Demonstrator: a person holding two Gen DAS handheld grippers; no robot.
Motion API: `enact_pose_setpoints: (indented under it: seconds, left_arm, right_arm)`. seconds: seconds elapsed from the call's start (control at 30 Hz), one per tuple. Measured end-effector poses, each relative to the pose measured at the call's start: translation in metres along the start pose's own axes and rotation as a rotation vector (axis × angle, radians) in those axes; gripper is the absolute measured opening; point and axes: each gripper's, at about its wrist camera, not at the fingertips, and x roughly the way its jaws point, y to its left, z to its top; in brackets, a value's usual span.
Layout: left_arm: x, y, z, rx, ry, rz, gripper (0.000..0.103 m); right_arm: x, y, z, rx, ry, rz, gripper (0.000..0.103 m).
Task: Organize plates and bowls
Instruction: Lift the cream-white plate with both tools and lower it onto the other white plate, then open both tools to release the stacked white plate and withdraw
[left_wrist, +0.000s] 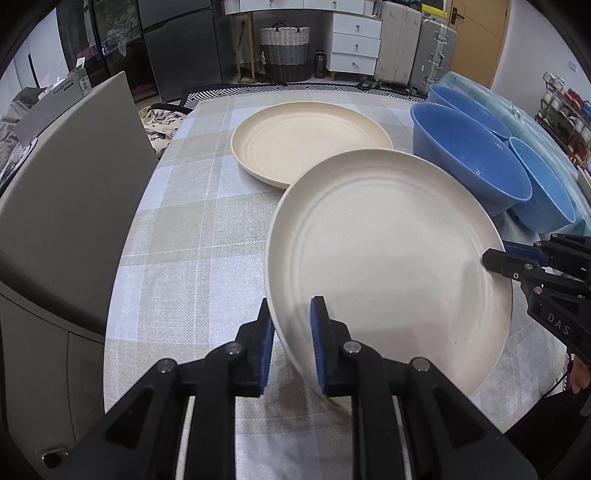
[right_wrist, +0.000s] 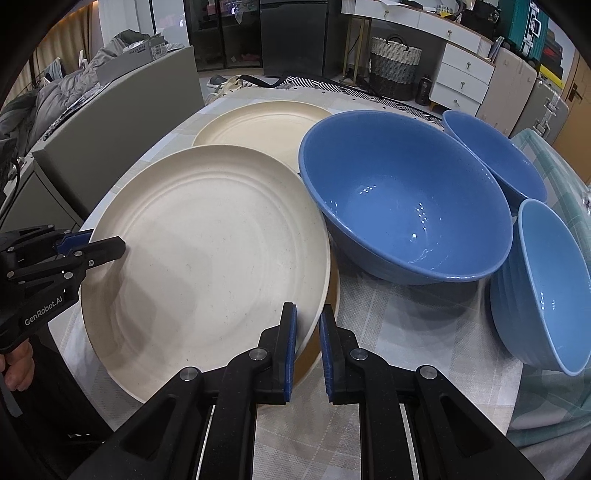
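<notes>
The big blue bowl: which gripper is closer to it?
Right. The right gripper grips the plate's rim on the side beside the big blue bowl; the left gripper grips the opposite rim.

A table (left_wrist: 177, 236) covered with a grey-and-white checked cloth (right_wrist: 406, 332) is shown. On the cloth, a cream plate (left_wrist: 310, 144) lies flat toward the far edge. To its right, a large blue bowl (right_wrist: 402, 195) is set, with a second blue bowl (right_wrist: 495, 155) behind it and a lighter blue ribbed bowl (right_wrist: 543, 288) just beside it at the near right. At the right, a pale green checked cloth (right_wrist: 554, 402) is laid.
</notes>
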Motion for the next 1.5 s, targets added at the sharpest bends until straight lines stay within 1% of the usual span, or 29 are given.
enact_pose_setpoints:
  seconds: [0.43, 0.63, 0.97, 1.13, 1.5]
  left_arm:
    - [0.008, -0.009, -0.001, 0.033, 0.024, 0.029, 0.018]
    - [0.011, -0.01, -0.001, 0.038, 0.033, 0.044, 0.018]
    - [0.016, -0.014, -0.001, 0.053, 0.052, 0.053, 0.019]
    - [0.018, -0.017, -0.003, 0.068, 0.056, 0.058, 0.019]
    - [0.019, -0.017, -0.001, 0.069, 0.056, 0.065, 0.019]
  right_arm:
    - [0.014, 0.002, 0.001, -0.022, 0.022, -0.034, 0.013]
    - [0.016, 0.008, 0.0, -0.037, 0.015, -0.048, 0.014]
    - [0.014, 0.013, -0.007, -0.069, 0.031, -0.089, 0.014]
    - [0.017, 0.009, -0.013, -0.067, 0.048, -0.092, 0.014]
    - [0.021, 0.01, -0.01, -0.067, 0.05, -0.096, 0.014]
